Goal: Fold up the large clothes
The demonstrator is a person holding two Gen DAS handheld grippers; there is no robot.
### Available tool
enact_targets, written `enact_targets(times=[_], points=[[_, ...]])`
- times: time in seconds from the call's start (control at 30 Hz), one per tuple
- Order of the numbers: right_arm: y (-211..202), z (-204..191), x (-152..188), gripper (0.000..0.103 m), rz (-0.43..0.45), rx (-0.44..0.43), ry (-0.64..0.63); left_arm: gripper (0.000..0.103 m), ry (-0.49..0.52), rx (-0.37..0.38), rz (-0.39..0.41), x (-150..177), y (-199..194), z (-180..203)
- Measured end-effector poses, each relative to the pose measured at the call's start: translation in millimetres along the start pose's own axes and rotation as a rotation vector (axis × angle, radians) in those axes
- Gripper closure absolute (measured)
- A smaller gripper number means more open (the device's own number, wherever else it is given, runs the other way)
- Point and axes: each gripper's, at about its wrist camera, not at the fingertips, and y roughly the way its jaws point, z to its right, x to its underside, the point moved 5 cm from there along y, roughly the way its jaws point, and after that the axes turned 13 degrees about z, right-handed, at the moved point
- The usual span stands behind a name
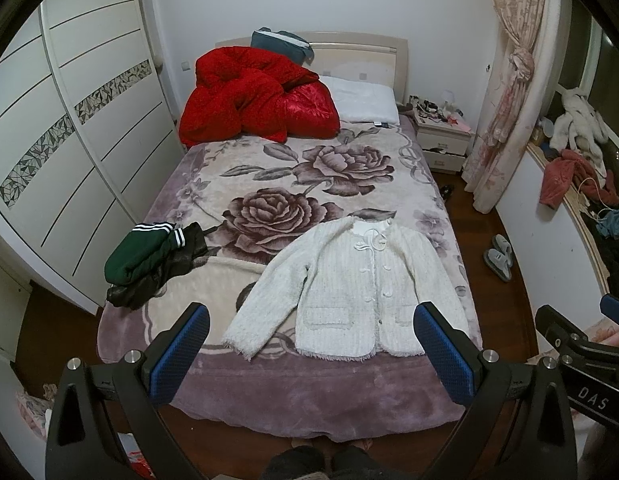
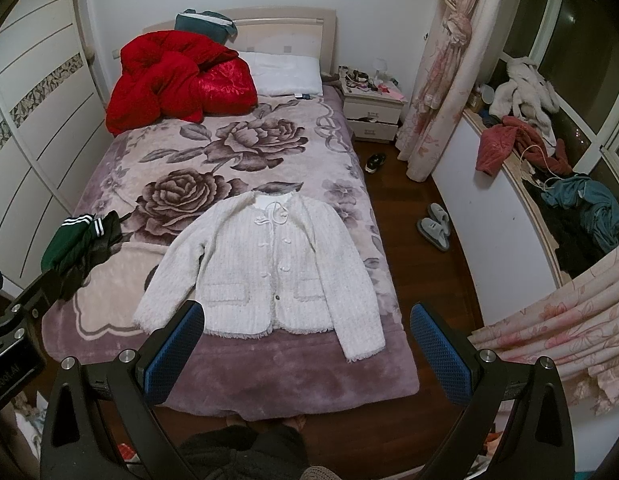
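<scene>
A white knit cardigan (image 1: 349, 292) lies spread flat, front up, sleeves out, near the foot of the bed (image 1: 309, 400); it also shows in the right wrist view (image 2: 269, 272). My left gripper (image 1: 311, 344) is open and empty, held above the foot of the bed, short of the cardigan's hem. My right gripper (image 2: 307, 340) is open and empty, also above the bed's foot edge; part of it shows at the right of the left wrist view (image 1: 581, 340).
A pile of green and dark clothes (image 1: 149, 264) lies at the bed's left edge. A red quilt (image 1: 253, 96) and pillow (image 1: 365, 100) sit at the head. Wardrobe (image 1: 69, 140) on the left, nightstand (image 1: 441, 132), slippers (image 2: 435, 224) and a cluttered window ledge (image 2: 549, 184) on the right.
</scene>
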Motion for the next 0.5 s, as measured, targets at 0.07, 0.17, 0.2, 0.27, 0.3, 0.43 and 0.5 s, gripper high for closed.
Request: enact_targets(times=[0.07,0.17,0.2,0.27,0.3,0.43,0.5], points=[[-0.4,0.1,-0.2,0.000,-0.001,0.000,0.000,0.000,0.000,0.000,0.000,-1.2,-1.1,-0.2],[0.7,0.7,0.4,0.000,-0.001,0.000,-0.001,0.000,0.000,0.001,0.001,-1.3,-2.6,-0.1],[1.0,1.2,0.7,0.000,0.000,0.001,0.000,0.000,0.000,0.001,0.002,-2.3,-2.8,-0.1],[1.7,1.5,1.1,0.000,0.000,0.000,0.002,0.000,0.001,0.002,0.002,-2.9,-3.3,-0.1],[2.0,1.7,1.3,0.000,0.000,0.000,0.001,0.000,0.000,0.000,0.002,-2.2,-2.7,0.1],[-5.7,1.7,-0.9,0.000,0.002,0.001,0.001,0.000,0.001,0.000,0.003,-2.1,-2.8,0.3],[-6.8,1.3,-1.6,0.000,0.003,0.002,0.002,0.000,0.000,0.000,0.003,-2.0,-2.9,0.4]])
